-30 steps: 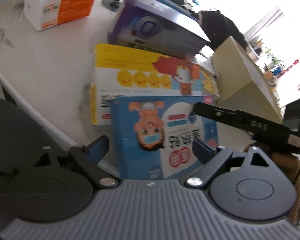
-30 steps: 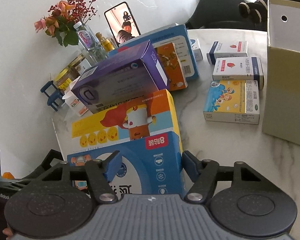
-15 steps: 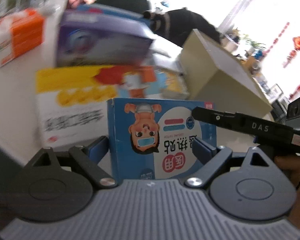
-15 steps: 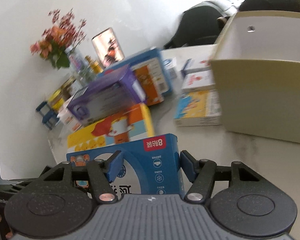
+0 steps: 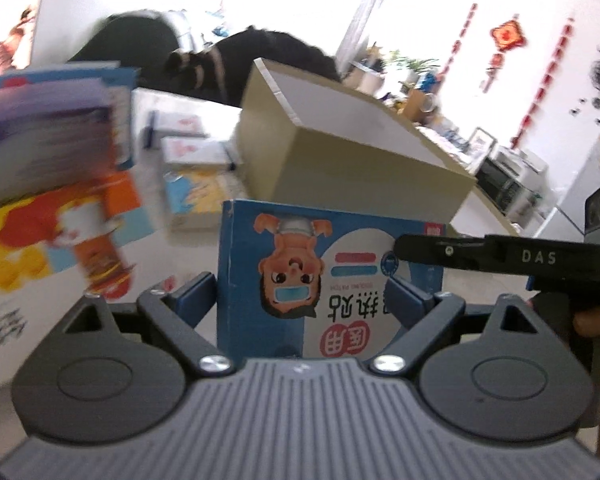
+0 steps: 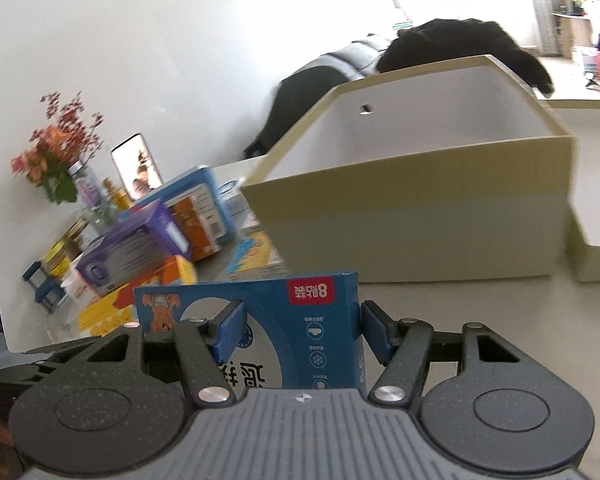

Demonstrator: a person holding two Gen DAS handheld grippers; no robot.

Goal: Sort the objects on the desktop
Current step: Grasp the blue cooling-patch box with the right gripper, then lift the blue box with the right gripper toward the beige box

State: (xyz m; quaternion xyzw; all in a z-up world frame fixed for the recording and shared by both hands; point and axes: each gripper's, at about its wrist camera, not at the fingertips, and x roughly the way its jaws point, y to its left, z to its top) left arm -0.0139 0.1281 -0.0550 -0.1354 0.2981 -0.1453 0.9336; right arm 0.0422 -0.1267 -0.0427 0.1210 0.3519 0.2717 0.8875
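Gripping the blue box (image 5: 332, 280) from both sides, the left gripper (image 5: 304, 296) and right gripper (image 6: 296, 334) each have their jaws closed on it, blue pads pressed against its edges. The box is flat and glossy, printed with an upside-down cartoon child in a face mask, red Chinese characters and a white panel; it is held in the air in front of the beige open carton (image 6: 416, 220).

From the left wrist view the right gripper's black finger crosses the box's right corner, and a hand (image 5: 592, 320) shows behind it. Only this view shows the kitchen appliances and red wall decorations far off. The right wrist view alone shows the carton's white interior with a small hole, a second tray (image 6: 596, 184) beside it, and the flowers (image 6: 56, 152) and phone (image 6: 136, 164) by the wall.

Compared with a second ago, the box has risen off the yellow box (image 6: 112, 312) and purple box (image 6: 136, 252), which now sit lower left, and the carton looms much closer.
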